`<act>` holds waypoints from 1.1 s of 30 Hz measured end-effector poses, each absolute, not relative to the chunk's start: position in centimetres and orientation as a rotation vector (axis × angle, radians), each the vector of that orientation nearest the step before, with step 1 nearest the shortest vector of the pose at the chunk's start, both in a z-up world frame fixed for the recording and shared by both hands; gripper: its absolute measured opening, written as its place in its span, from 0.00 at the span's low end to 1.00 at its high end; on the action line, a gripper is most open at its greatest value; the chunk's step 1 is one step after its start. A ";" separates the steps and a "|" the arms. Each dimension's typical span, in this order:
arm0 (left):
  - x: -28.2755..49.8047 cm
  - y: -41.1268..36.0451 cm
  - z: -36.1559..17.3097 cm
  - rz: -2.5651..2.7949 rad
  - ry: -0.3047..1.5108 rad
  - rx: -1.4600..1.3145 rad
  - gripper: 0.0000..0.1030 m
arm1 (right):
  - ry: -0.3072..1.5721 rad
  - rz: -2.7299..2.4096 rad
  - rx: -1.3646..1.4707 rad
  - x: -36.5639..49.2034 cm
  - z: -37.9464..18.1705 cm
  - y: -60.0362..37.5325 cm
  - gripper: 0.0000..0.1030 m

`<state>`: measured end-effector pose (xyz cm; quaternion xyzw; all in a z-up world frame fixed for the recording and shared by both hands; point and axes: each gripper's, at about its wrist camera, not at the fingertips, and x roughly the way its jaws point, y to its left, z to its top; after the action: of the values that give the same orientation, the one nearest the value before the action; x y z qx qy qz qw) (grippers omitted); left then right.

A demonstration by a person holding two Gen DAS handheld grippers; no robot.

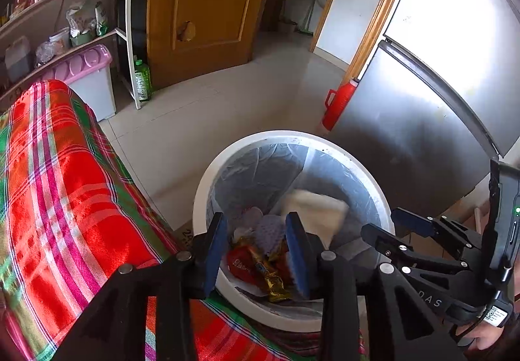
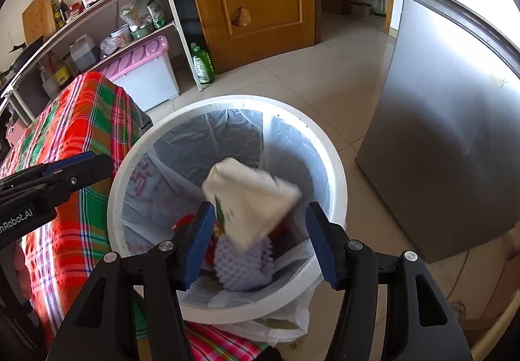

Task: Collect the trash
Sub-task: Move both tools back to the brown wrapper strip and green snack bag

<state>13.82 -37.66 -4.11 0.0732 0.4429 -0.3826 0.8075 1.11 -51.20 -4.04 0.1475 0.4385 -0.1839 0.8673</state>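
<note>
Blue-padded fingers of the right gripper (image 2: 260, 242) stand wide apart above the white trash bin (image 2: 328, 172), gripping nothing. A white crumpled wrapper (image 2: 252, 198) appears blurred between and beyond them, over the bin mouth, touching neither pad; it looks released so that it falls in. The left gripper (image 1: 256, 250) also hangs over the bin with its jaws parted and empty, probably having nothing left to drop.

The bin sits on the floor just beside the table draped in a red plaid cloth (image 1: 65, 185), likely so that trash from the table has a short way to go. Its grey liner bag (image 2: 227, 130) is folded over the rim to keep it open. Inside lie a lavender foam fruit net (image 2: 242, 266), a red wrapper (image 1: 239, 266) and a gold foil wrapper (image 1: 271, 279).

Most of the bin's bottom is hidden by fingers and trash. Whether the white wrapper is paper or plastic is unclear from the blur, and the table top is cut off, so remaining trash cannot be judged.
</note>
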 end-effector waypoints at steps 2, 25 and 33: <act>13.9 -37.4 -3.8 -0.819 0.946 0.151 0.40 | 0.915 -0.386 0.308 1.0 -3.9 -51.1 0.57; 12.1 -27.1 0.5 -0.706 0.838 0.064 0.52 | 0.780 -0.263 0.273 1.1 0.9 -44.1 0.57; 12.1 -21.8 1.1 -0.628 0.820 0.026 0.54 | 0.757 -0.210 0.256 2.4 1.5 -40.8 0.58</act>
<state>12.10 -21.85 1.09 0.0127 0.3919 -0.3000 0.8696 2.38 -40.79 1.51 0.1242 0.3678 -0.1021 0.9159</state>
